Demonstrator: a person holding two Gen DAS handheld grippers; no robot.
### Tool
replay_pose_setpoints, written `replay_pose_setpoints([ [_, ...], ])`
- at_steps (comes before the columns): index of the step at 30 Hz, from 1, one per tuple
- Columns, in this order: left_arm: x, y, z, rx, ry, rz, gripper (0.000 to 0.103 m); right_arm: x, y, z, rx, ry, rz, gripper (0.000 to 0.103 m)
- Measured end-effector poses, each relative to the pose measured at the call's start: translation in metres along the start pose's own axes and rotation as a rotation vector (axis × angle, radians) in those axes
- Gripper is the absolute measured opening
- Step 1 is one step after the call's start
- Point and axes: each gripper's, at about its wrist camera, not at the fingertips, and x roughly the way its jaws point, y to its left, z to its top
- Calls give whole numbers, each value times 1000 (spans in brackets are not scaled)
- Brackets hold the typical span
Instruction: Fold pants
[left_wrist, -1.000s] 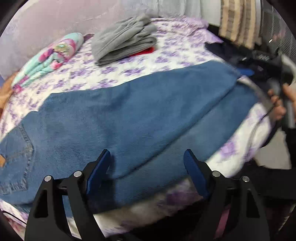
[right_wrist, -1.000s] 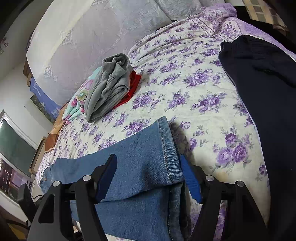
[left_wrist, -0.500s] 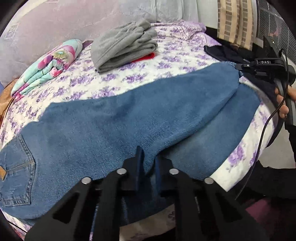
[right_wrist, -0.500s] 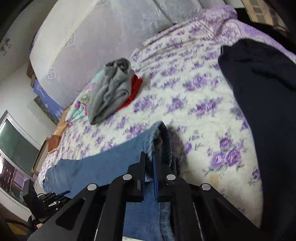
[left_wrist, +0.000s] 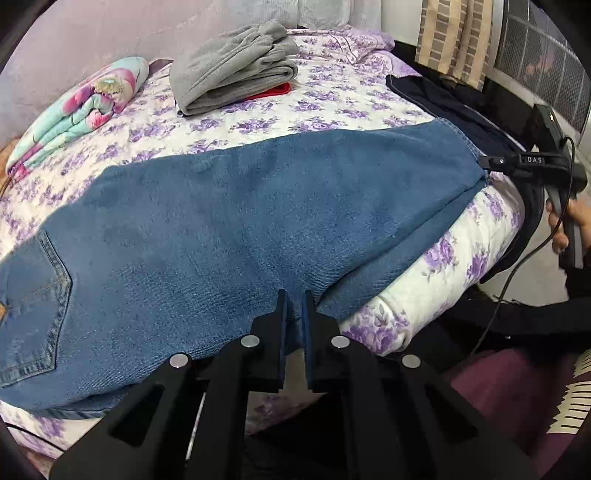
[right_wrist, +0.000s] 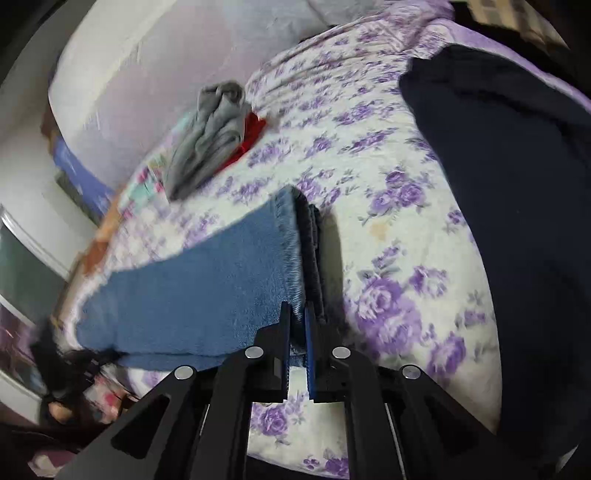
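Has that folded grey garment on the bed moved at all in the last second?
No. The grey garment still lies on the red cloth, beside the floral bundle, by the headboard; only the camera view shifted.

Black hand-held gripper (left_wrist: 294, 308), blue pads, silver screws, black cable (left_wrist: 517, 273)

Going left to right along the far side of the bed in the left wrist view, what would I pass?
Floral folded blanket → grey folded garment → dark navy garment.

Jeans (left_wrist: 240, 229) waistband beyond left edge
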Motion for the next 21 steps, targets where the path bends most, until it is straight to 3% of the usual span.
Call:
replay_pose_setpoints([
  [2,-10,2,1,-9,-24,-21,12,-5,8,2,-24,-17,-1,8],
  [3,-14,4,2,-11,-36,-9,24,-5,9,3,-28,-16,-1,12],
  [4,-15,6,2,-11,-40,6,30,-4,10,5,-23,-9,-3,12],
  [5,-14,8,2,-10,-33,12,36,-2,10,6,-17,-5,-1,21],
  [6,-11,7,0,-4,-19,16,37,-1,11,7,-15,-5,-4,47],
  [7,-6,6,-1,2,-4,16,37,-1,12,8,-20,-13,-27,56],
  [8,-3,5,-2,9,8,9,38,3,14,8,-30,-7,-37,58],
  [11,2,-6,0,45,5,-5,47,14,19,8,-62,21,-47,18],
  [12,5,-9,4,51,3,-8,47,12,19,9,-59,11,-36,10],
  [15,10,-12,14,62,-14,22,44,-5,24,16,-62,-36,-7,7],
  [16,12,-11,16,53,-10,20,37,-12,27,18,-71,-50,-4,7],
  [17,15,-8,18,42,-2,10,21,-15,29,18,-77,-54,1,6],
  [21,10,-8,19,60,26,15,6,-21,31,18,-87,-45,7,5],
])
